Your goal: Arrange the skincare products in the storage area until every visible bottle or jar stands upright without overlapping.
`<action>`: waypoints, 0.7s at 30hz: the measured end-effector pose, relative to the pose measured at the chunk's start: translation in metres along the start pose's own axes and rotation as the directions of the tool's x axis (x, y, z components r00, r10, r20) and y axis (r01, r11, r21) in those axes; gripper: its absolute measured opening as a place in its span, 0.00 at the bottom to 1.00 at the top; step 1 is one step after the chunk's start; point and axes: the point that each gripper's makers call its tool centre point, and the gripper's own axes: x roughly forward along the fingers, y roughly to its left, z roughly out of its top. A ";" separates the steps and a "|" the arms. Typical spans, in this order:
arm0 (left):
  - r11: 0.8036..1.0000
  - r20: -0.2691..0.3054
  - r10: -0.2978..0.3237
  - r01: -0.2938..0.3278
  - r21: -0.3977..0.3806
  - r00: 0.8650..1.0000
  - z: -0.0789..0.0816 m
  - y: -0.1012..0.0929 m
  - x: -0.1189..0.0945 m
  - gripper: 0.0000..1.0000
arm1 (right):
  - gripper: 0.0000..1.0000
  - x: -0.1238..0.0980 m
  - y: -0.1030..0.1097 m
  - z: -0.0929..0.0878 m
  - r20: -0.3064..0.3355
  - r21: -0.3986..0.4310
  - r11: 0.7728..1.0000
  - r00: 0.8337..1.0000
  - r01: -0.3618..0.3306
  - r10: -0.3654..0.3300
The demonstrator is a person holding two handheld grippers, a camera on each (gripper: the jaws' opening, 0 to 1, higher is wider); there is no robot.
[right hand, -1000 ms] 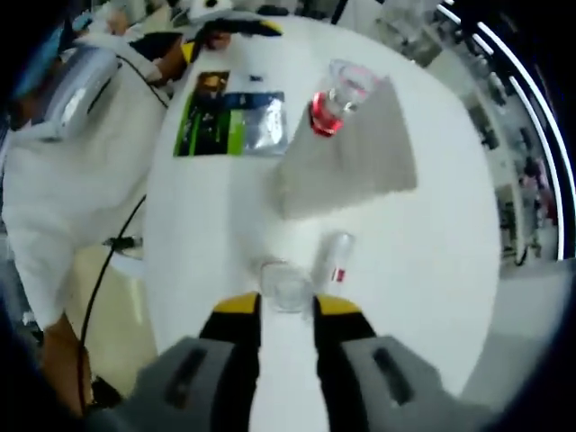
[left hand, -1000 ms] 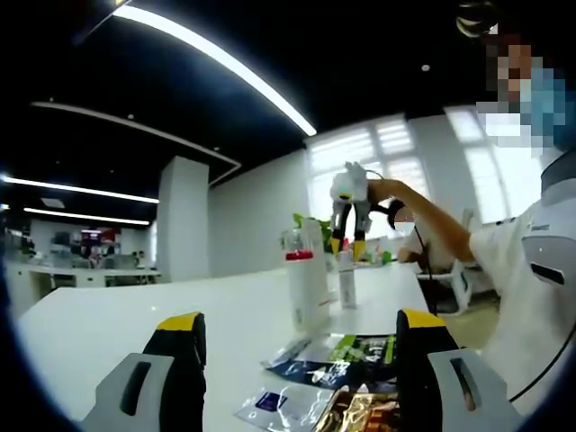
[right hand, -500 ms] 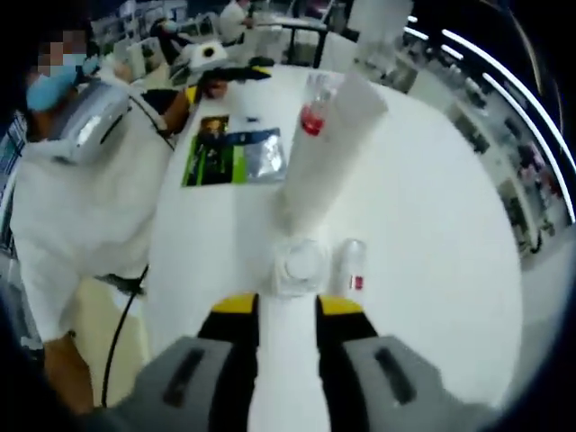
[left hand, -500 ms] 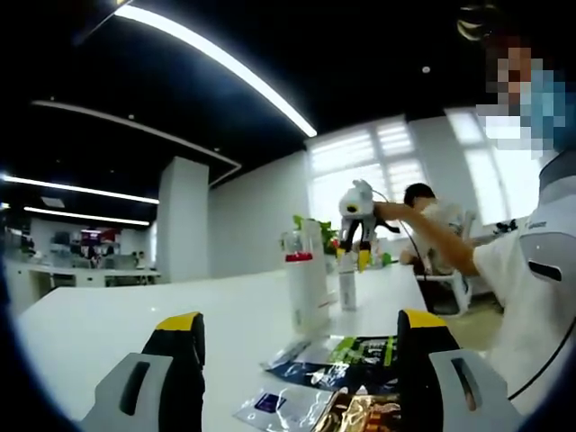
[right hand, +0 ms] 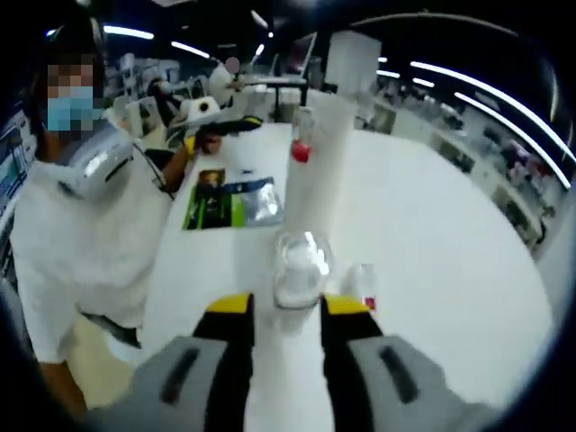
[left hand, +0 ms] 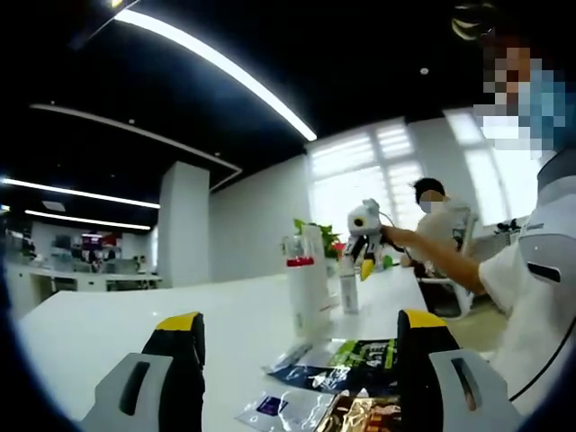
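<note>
The right gripper (right hand: 278, 304) has dropped low beside the jar (right hand: 301, 267), jaws slightly apart, holding nothing. The left gripper (left hand: 297, 328) gapes wide, empty, near the sachets (left hand: 346, 355); the tall bottle (left hand: 306, 279) stands farther off.

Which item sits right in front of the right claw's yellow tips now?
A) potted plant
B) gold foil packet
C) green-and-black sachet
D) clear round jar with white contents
D: in the right gripper view, the clear round jar with white contents stands upright on the white table just beyond the right claw, whose yellow tips flank its base.
</note>
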 end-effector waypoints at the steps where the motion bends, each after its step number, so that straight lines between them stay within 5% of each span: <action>1: 1.000 -0.003 0.001 -0.001 0.002 1.000 -0.001 0.000 0.000 0.90 | 0.23 0.001 0.001 0.000 0.015 0.002 1.000 1.000 -0.004 0.004; 7: 1.000 -0.013 0.000 0.000 0.007 1.000 -0.003 -0.001 0.001 0.90 | 0.20 0.002 0.001 0.008 0.115 0.023 1.000 0.993 -0.012 0.009; 21: 1.000 -0.018 -0.004 0.004 0.009 1.000 -0.004 -0.001 0.000 0.91 | 0.19 0.005 0.008 0.009 0.214 0.071 0.996 0.976 -0.063 0.046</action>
